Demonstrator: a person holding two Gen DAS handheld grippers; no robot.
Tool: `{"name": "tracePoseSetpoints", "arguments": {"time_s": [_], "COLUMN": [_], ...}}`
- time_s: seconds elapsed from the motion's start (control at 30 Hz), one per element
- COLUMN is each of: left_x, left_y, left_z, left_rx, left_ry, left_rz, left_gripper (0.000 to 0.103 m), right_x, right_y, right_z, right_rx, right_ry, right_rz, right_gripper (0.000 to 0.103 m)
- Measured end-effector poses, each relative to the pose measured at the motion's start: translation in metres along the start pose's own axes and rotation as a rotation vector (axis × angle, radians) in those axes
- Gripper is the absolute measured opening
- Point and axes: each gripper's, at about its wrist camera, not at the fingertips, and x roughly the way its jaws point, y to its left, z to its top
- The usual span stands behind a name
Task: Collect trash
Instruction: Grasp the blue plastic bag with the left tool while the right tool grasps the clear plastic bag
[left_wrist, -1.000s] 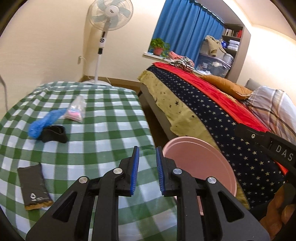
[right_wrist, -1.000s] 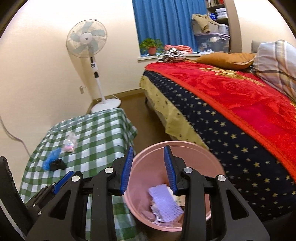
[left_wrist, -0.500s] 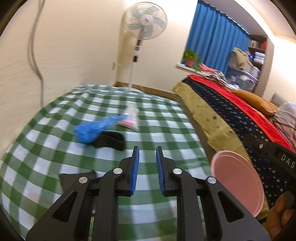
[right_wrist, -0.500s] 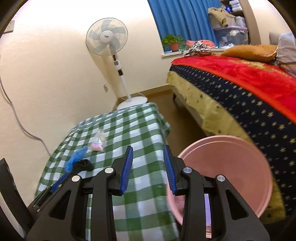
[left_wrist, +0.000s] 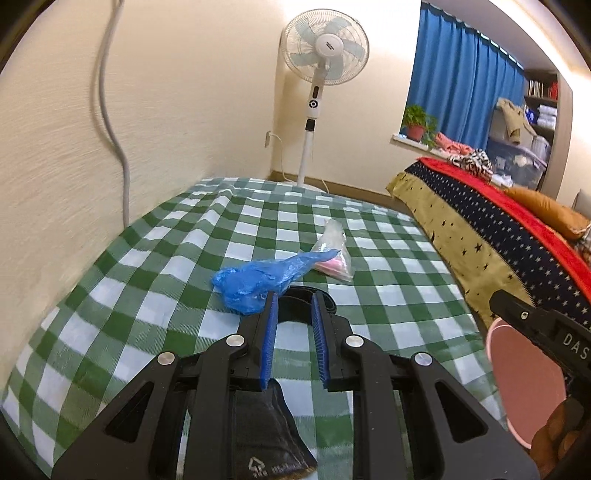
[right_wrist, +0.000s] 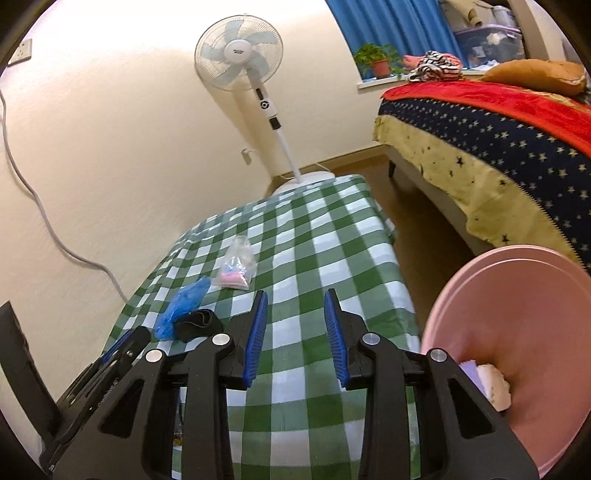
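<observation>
A table (left_wrist: 155, 258) under a green checked cloth fills the middle of both views. On it, near frame centre in the left wrist view, lie a crumpled blue plastic bag (left_wrist: 258, 278), a clear packet with pink contents (left_wrist: 334, 254) touching its far end, and a black band (left_wrist: 306, 297) just beside it. A black wrapper (left_wrist: 269, 435) lies at the bottom, under the left gripper (left_wrist: 293, 321), whose jaws stand apart and empty. The right gripper (right_wrist: 297, 325) likewise has its jaws apart, holding nothing. At lower right, a pink bin (right_wrist: 517, 332) holds white and lilac scraps (right_wrist: 487, 380). The thin bag may slip or drag the packet along if pinched loosely; the bin looks tilted, so its contents could spill.
</observation>
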Motion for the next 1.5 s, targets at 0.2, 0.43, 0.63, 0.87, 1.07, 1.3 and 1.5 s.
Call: {"name": "tracePoseSetpoints", "arguments": {"time_s": [0.2, 0.43, 0.63, 0.87, 1.07, 1.3, 1.5], "left_x": [0.016, 0.032, 0.045, 0.058, 0.057, 0.058, 0.055], "left_y": [0.001, 0.002, 0.007, 0.012, 0.026, 0.031, 0.031], "left_z": [0.006, 0.013, 0.016, 0.016, 0.012, 0.011, 0.011], "left_rx": [0.008, 0.011, -0.020, -0.056, -0.133, -0.152, -0.157], "left_ry": [0.023, 0.047, 0.075, 0.107, 0.122, 0.128, 0.121], "left_rz": [0.026, 0.052, 0.078, 0.055, 0.028, 0.003, 0.003], "left_gripper": [0.037, 0.052, 0.053, 0.053, 0.039, 0.005, 0.003], "right_x": [0.024, 0.057, 0.085, 0.124, 0.156, 0.183, 0.190], "right_y": [0.000, 0.013, 0.027, 0.037, 0.042, 0.049, 0.052], "right_z": [0.009, 0.019, 0.028, 0.036, 0.037, 0.036, 0.034], "right_rx": [0.018, 0.004, -0.032, -0.062, -0.079, -0.100, -0.093], "right_ry": [0.046, 0.089, 0.124, 0.173, 0.234, 0.304, 0.330], "right_rz": [0.061, 0.115, 0.144, 0.159, 0.171, 0.167, 0.192], "right_gripper": [0.032, 0.032, 0.034, 0.034, 0.035, 0.037, 0.016]}}
